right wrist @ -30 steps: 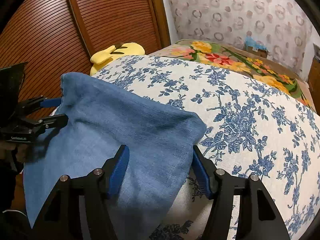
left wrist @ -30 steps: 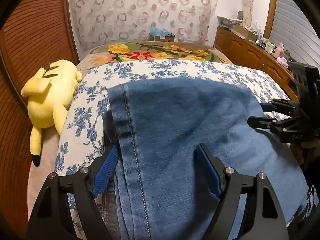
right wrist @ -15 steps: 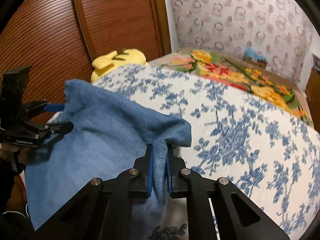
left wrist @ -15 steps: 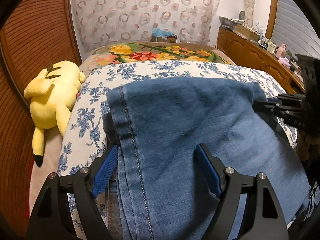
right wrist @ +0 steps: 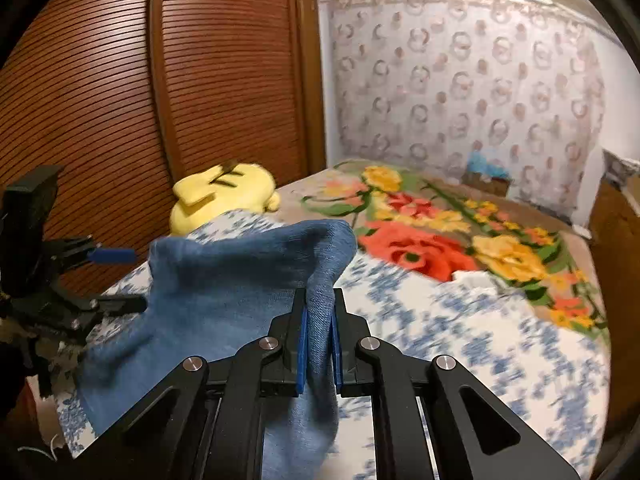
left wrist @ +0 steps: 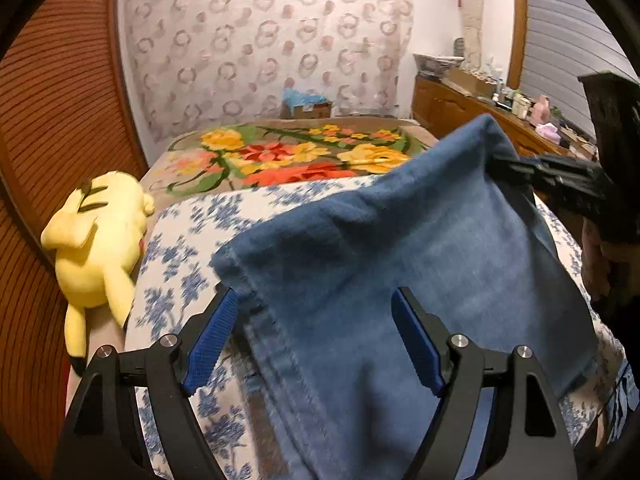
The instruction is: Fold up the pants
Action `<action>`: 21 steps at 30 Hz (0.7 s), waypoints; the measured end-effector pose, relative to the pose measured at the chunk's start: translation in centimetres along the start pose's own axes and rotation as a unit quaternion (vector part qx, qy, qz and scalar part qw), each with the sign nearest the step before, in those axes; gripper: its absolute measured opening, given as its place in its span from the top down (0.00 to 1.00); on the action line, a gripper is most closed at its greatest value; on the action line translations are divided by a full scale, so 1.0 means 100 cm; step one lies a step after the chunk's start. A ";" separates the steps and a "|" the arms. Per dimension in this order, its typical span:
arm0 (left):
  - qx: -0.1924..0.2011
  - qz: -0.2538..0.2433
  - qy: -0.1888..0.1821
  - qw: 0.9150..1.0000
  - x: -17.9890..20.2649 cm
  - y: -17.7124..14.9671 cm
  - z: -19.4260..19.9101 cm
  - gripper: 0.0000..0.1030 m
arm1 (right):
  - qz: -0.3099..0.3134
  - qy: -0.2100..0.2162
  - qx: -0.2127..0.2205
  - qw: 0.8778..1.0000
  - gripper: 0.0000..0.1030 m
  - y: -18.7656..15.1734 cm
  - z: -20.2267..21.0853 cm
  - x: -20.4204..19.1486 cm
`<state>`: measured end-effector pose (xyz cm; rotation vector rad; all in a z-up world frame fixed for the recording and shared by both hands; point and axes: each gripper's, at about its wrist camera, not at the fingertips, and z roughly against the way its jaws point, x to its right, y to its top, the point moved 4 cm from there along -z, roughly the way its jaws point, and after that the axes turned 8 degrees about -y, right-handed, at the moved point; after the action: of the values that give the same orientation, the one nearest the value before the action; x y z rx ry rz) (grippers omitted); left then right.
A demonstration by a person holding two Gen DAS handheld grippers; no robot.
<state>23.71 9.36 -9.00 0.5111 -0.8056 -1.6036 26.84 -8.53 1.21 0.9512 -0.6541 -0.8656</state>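
Observation:
The blue denim pants (left wrist: 420, 264) lie on the bed with their far right corner raised in the air. My right gripper (right wrist: 318, 340) is shut on that corner of the pants (right wrist: 240, 292) and holds it above the bed; it shows in the left wrist view (left wrist: 504, 166) at the right. My left gripper (left wrist: 316, 332) is open, its blue pads either side of the pants' stitched left edge, low over the bed. It shows in the right wrist view (right wrist: 116, 276) at the left, jaws apart.
A yellow plush toy (left wrist: 96, 240) lies at the bed's left edge by brown slatted doors (right wrist: 100, 100). A blue-flowered sheet (right wrist: 480, 340) covers the bed, with a bright floral blanket (left wrist: 304, 156) beyond. A wooden dresser (left wrist: 480, 116) with small items stands right.
My right gripper closed on the pants' corner and lifted it up and away over the bed. My left gripper stayed open at the stitched edge and rose a little.

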 end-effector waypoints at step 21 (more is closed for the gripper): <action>-0.020 -0.043 -0.057 0.997 0.076 0.010 -0.031 0.22 | -0.076 -0.113 -0.084 0.987 0.57 -0.033 0.022 0.085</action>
<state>25.12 1.27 -9.45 0.4339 -0.8453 -1.7367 28.35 -17.73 0.13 0.7645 -0.6962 -1.1565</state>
